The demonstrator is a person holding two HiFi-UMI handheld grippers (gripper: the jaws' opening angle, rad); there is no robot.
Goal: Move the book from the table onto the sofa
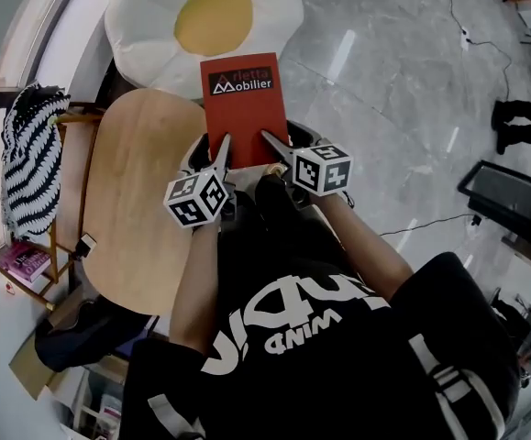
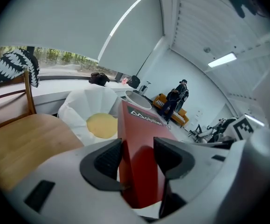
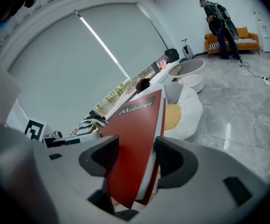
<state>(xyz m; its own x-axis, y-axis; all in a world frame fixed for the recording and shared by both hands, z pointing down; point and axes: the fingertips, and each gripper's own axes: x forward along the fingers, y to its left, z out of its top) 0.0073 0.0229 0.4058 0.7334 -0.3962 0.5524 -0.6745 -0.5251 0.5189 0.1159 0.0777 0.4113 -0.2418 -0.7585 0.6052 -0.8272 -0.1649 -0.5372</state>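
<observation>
A red book (image 1: 240, 108) with a white logo on its cover is held in the air past the far edge of the oval wooden table (image 1: 141, 200). Its far end reaches toward the white egg-shaped sofa with a yellow middle (image 1: 210, 16). My left gripper (image 1: 219, 151) is shut on the book's near left corner, and my right gripper (image 1: 272, 143) is shut on the near right corner. In the left gripper view the book (image 2: 139, 139) stands edge-on between the pads of that gripper (image 2: 137, 161). The right gripper view shows its cover (image 3: 135, 129) clamped in that gripper (image 3: 135, 161).
A wooden chair with a black-and-white striped cushion (image 1: 31, 149) stands left of the table. A dark flat panel (image 1: 513, 200) and cables lie on the grey floor at the right. Far off, a person (image 3: 217, 13) stands by an orange couch (image 3: 242, 36).
</observation>
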